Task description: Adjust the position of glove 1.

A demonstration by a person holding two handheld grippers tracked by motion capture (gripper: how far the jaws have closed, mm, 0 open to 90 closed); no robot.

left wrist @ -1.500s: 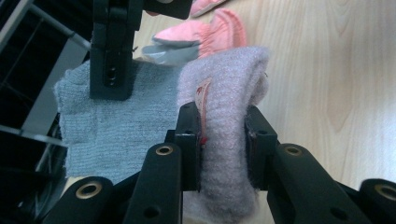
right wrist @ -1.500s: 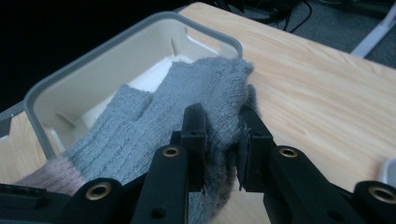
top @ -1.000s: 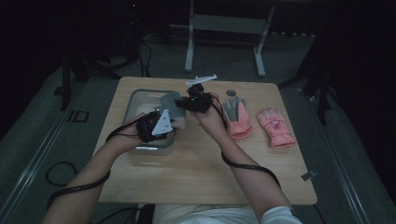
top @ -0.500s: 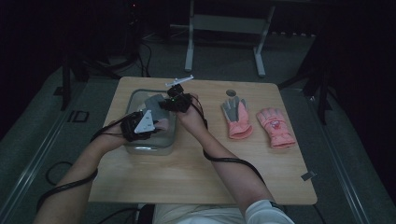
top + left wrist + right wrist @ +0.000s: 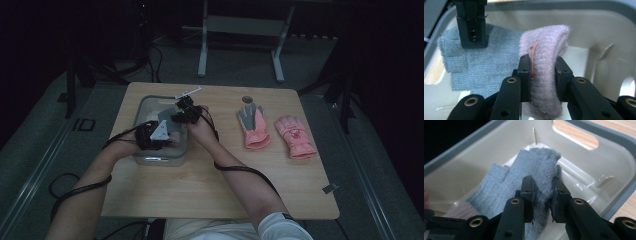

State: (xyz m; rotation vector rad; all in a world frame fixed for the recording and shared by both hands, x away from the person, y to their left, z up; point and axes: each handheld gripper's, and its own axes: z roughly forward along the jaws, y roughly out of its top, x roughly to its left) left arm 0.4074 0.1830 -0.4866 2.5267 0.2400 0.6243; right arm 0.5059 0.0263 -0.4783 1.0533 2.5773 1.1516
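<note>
Nearest the person, the left gripper [image 5: 543,75] is pinching the pink cuff [image 5: 545,72] of a knitted glove inside the grey-rimmed bin [image 5: 160,159], jaws nearly closed on the wool; the cuff's lower edge is being cut off below. Beyond it, over the same bin, the right gripper [image 5: 542,197] is clamping the glove's grey fingers [image 5: 534,170]. Past the bin, two pink winter gloves [image 5: 255,127] are lying on the table [image 5: 210,190].

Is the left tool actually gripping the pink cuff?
Touching. The left gripper view shows the left tool with both jaws pressed into the pink cuff.
</note>
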